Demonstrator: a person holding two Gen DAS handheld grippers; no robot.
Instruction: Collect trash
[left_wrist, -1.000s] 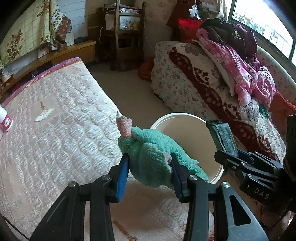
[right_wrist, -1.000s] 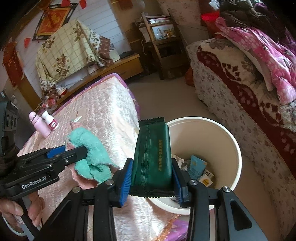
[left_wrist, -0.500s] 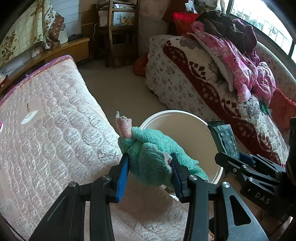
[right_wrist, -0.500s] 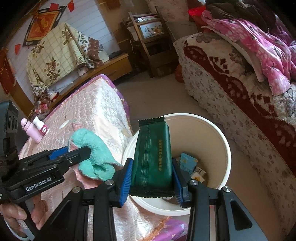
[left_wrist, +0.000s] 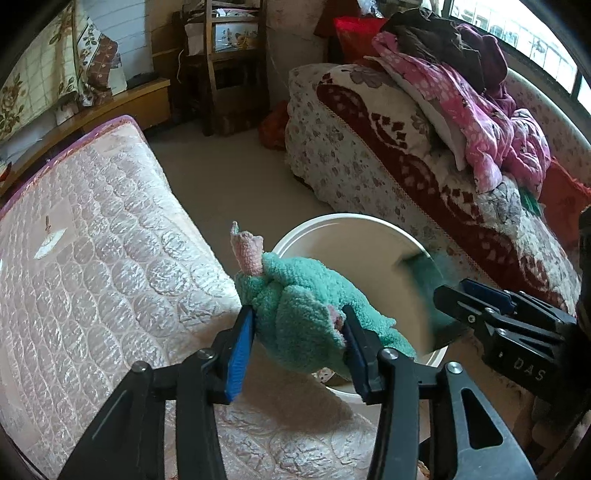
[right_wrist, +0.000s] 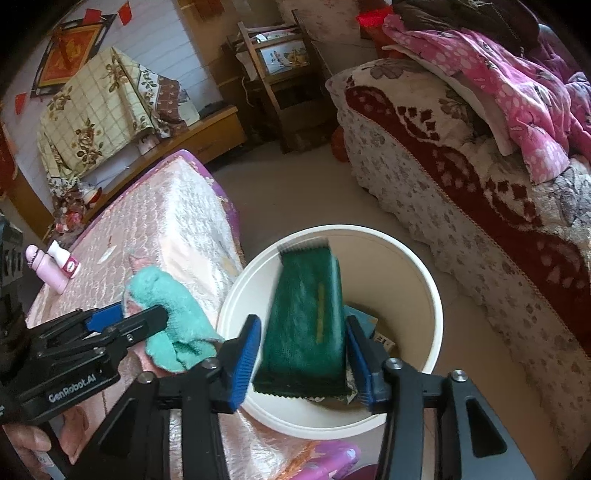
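Observation:
A white bin (right_wrist: 436, 306) stands on the floor beside the mattress, with some packaging lying inside. Over it, my right gripper (right_wrist: 303, 354) has its jaws opening. The dark green packet (right_wrist: 306, 314) between them is blurred and tilted, and a gap shows at the left pad. In the left wrist view that packet (left_wrist: 424, 288) is a smear by the right gripper (left_wrist: 465, 295). My left gripper (left_wrist: 297, 343) has its jaws opening too. Both pads still touch the teal fuzzy cloth (left_wrist: 295, 295), which hangs at the bin's rim (left_wrist: 351, 218). The left gripper (right_wrist: 136, 314) with its cloth (right_wrist: 166, 295) also shows in the right wrist view.
A pink quilted mattress (left_wrist: 92, 240) fills the left side, with two pink bottles (right_wrist: 48, 266) on it. A bed with a floral blanket and piled clothes (left_wrist: 406, 166) lies right of the bin. A wooden chair (right_wrist: 280, 74) stands at the back. A hand (right_wrist: 29, 443) holds the left gripper.
Both grippers have come closer to the bin and a little lower. The right jaws have widened and the green packet has tilted and blurred. The teal cloth sits as before.

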